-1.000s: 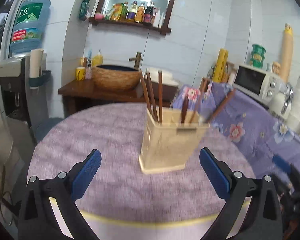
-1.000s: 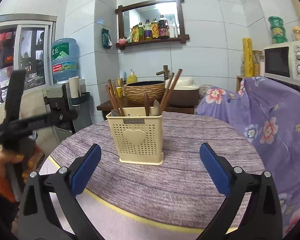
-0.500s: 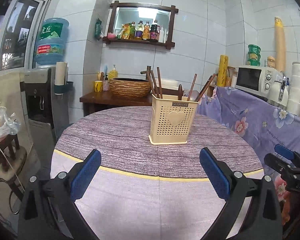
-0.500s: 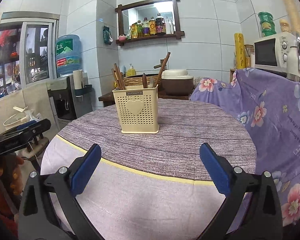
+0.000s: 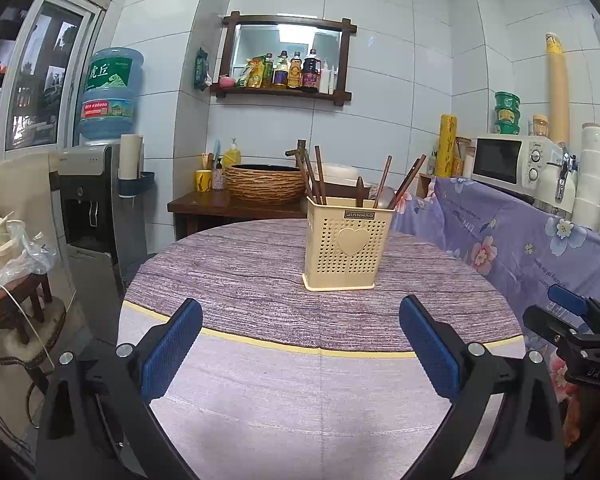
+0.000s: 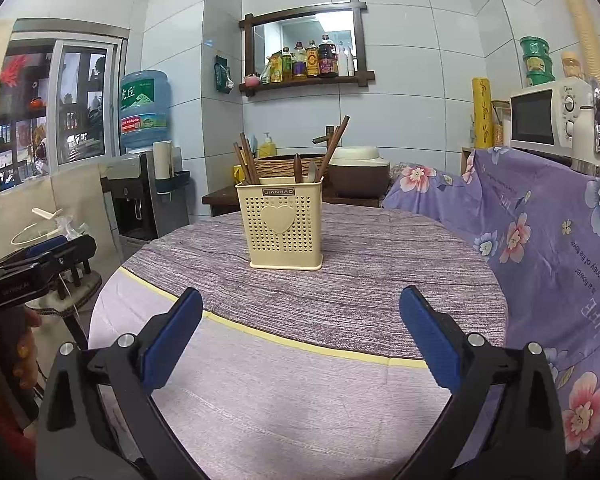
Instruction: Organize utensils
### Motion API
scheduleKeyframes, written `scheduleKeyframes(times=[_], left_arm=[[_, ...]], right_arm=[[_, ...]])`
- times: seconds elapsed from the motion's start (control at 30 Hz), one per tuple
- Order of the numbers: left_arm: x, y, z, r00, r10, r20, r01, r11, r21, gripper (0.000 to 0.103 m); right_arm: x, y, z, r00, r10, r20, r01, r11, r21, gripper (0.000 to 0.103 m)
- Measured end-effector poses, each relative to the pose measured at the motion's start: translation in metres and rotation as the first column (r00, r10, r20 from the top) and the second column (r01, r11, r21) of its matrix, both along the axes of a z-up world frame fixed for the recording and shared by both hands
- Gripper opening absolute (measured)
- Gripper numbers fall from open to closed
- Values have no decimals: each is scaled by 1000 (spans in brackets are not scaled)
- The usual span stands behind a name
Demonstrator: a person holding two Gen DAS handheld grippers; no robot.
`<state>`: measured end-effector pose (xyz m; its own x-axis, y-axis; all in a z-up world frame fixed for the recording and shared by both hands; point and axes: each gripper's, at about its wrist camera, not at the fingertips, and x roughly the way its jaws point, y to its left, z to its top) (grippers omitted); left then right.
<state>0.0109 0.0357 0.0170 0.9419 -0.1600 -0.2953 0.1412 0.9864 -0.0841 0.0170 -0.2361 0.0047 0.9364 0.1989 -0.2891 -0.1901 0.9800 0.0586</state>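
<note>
A tiled kitchen corner is framing a round table [image 5: 260, 264] that is wearing a grey-purple woven cloth. A single cream perforated utensil holder [image 5: 348, 250] is standing upright on the far half of the table, well apart from both tools. Inside it the chopsticks [image 5: 320, 176] are leaning in two loose clusters, about three at the left and about three at the right, and one wooden handle [image 6: 297, 168] and one metal spoon bowl [image 6: 311, 172] are showing between them; exact counts are hard to fix where sticks overlap. The left gripper [image 5: 300, 344] is hanging over the near edge with its jaws spread wide and nothing between them. The right gripper [image 6: 300, 340] is doing the same, wide apart and empty. Judging ahead, the holder is looking light and tall, so a sideways pull on a leaning stick could be tipping it over, and the thin sticks could be slipping from the blue pads [image 6: 172, 336].
</note>
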Motion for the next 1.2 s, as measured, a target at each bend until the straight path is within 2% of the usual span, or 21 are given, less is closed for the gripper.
scheduleKeyframes(times=[1.2], left_arm=[[-1, -8, 2, 999, -22, -25, 23, 1000, 21, 98]], right_arm=[[3, 2, 1, 1000, 4, -18, -4, 1000, 3, 97]])
